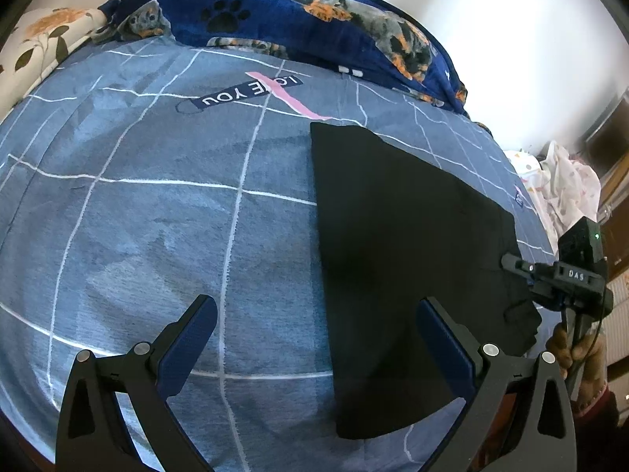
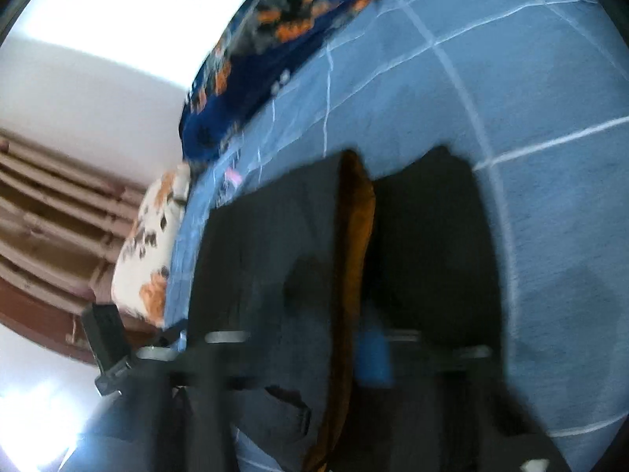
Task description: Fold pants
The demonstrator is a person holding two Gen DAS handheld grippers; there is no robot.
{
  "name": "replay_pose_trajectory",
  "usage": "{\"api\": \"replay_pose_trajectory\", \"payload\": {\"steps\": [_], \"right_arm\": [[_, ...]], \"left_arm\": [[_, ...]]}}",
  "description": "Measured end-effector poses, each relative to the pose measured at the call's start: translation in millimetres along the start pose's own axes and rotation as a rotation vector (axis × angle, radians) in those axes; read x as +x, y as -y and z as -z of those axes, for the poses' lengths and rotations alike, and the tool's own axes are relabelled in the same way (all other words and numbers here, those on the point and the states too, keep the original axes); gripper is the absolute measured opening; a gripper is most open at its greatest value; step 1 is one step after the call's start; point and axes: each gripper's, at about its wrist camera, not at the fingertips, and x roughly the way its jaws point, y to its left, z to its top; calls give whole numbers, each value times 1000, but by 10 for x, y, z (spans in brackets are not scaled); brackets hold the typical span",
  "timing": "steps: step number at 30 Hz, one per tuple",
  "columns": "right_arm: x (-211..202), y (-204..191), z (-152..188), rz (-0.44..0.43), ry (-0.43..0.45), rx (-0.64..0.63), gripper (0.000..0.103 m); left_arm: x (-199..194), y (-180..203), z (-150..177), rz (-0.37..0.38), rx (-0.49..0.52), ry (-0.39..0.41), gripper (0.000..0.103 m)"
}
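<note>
From my left wrist camera, my left gripper (image 1: pixel 316 338) hangs over the bed with its 2 blue-padded fingers (image 1: pixel 188 348) spread wide and nothing between them. Below and ahead of it lies the blue sheet (image 1: pixel 137 216) with white grid lines. The black pants (image 1: pixel 409 244) lie flat on that sheet, just under and beyond my right-hand finger, stretching away toward the dark blue dog-print blanket (image 1: pixel 314 11) at the far edge. Off to the far right, my right gripper (image 1: pixel 511 261) has its tip at the pants' right edge, my hand (image 1: pixel 570 348) wrapped around its handle.

From my right wrist camera everything is blurred. My right gripper (image 2: pixel 354 338) has its jaws nearly together, and dark pants (image 2: pixel 424 244) fabric with an orange-brown inner strip (image 2: pixel 354 236) stands up between them, so it looks clamped on the cloth. The rest of the pants spreads ahead on the blue sheet (image 2: pixel 550 78), with the dog-print blanket (image 2: pixel 275 39) beyond and a floral pillow (image 2: pixel 153 244) to the left.
</note>
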Motion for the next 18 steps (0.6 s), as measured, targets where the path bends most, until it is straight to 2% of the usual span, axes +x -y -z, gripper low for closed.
{"api": "replay_pose_trajectory", "payload": {"steps": [2, 7, 11, 18], "right_arm": [[-39, 31, 4, -33, 23, 38, 12], [-328, 76, -24, -98, 112, 95, 10], [-516, 238, -46, -76, 142, 120, 10], [-475, 468, -4, -82, 156, 142, 10]], "left_arm": [[-15, 22, -7, 4, 7, 3, 101], [-108, 127, -65, 10, 50, 40, 101], [-48, 207, -81, 19, 78, 28, 101], [170, 295, -26, 21, 107, -34, 101]]}}
